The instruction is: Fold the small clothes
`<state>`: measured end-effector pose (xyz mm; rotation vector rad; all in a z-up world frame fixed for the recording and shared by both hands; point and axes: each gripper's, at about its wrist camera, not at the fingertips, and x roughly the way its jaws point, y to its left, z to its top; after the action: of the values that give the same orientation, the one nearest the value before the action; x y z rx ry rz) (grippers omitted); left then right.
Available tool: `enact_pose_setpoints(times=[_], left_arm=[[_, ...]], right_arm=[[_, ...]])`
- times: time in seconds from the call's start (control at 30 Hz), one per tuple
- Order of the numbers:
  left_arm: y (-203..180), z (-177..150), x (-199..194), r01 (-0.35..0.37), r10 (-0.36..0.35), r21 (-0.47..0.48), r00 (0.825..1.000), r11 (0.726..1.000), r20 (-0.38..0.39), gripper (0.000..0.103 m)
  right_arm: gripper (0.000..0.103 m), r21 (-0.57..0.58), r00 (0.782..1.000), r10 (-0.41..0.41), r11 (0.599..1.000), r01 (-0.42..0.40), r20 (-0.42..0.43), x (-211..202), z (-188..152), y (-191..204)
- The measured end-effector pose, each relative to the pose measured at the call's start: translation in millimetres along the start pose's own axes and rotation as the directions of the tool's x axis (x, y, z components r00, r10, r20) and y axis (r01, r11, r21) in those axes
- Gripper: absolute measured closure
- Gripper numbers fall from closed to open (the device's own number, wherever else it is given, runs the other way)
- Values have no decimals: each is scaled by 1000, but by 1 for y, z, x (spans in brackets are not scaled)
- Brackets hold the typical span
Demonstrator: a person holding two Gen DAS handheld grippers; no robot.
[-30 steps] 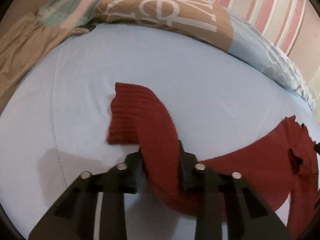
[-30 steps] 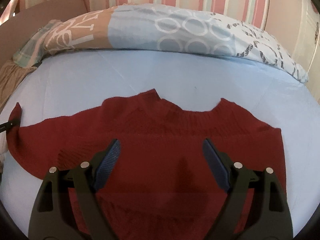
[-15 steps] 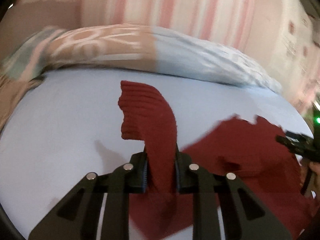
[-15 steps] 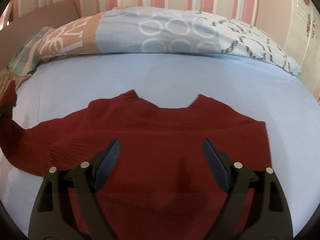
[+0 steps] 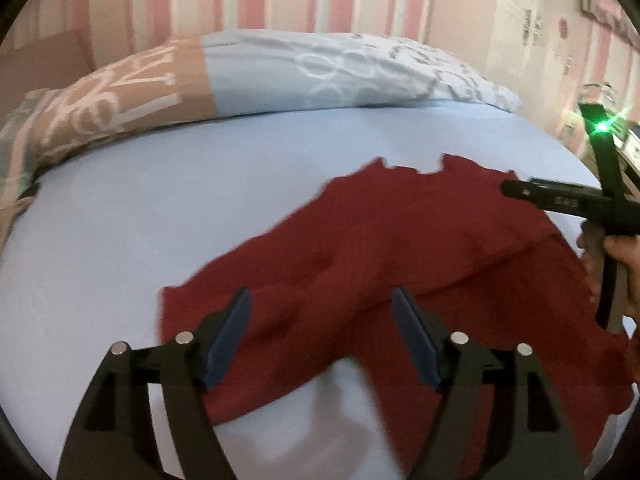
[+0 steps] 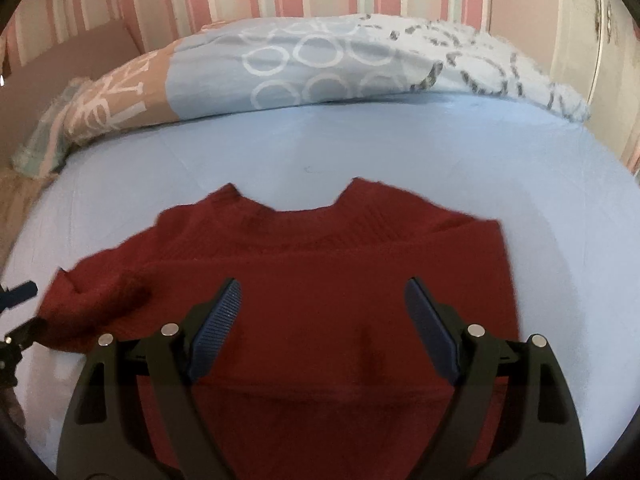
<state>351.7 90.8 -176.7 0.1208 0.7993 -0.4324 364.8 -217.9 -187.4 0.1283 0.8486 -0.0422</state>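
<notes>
Red sweater (image 6: 340, 280) under both grippers (image 5: 322, 334) (image 6: 324, 320), jaws spread wide.

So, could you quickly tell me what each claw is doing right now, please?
Left claw: open, holding nothing, above the red sweater.
Right claw: open, holding nothing, above the sweater.

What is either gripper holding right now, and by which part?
Nothing. The left gripper and right gripper are both open above the red sweater, which lies loose on the bed sheet.
</notes>
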Motion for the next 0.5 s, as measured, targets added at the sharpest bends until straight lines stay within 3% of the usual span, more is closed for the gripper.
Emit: enact_pose_setpoints(times=[0.13,0.27,0.37,0.5], left_arm=[[35,-8,2,-107,106,-74,994,992,-18,25],[59,-17,8,-129,122,-157,991,979,-56,25],[53,-22,9,-215,208,-105,975,971,-76,25],[56,-26,19,-209,195,-102,973,973,-127,25]], right_arm=[[19,-16,998,59,998,-59,-29,8,-6,25],[19,-92,993,112,989,-116,-43,12,-7,68],[19,-137,986,157,977,-163,-53,17,-2,104],[20,-159,978,182,967,-196,-101,43,5,135]])
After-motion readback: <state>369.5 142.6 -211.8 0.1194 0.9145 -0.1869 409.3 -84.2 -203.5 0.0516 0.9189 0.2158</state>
